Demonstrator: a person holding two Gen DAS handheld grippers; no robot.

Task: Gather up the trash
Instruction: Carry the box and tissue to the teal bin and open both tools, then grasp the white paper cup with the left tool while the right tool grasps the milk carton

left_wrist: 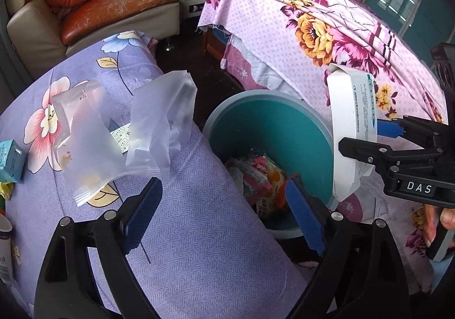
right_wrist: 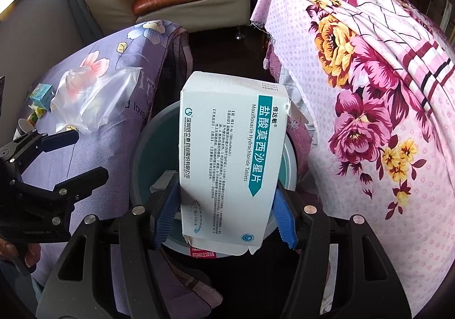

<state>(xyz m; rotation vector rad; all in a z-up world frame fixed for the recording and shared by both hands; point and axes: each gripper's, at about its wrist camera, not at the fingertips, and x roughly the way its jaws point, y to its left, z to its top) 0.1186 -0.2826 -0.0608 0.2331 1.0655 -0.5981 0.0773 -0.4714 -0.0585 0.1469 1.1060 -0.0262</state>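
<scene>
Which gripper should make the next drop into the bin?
Right. The right gripper already clamps the medicine box directly over the teal bin, while the left gripper is open and empty.

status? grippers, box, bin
Right gripper shut on medicine box, over teal trash bin. Left gripper open, empty. Plastic bags remain on purple bedspread. Drop path unobstructed.

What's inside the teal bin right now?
In the left wrist view the bin holds crumpled snack wrappers, red, pink and orange, at the bottom. The left gripper hides the near part. From the right wrist, the medicine box covers most of the inside.
</scene>
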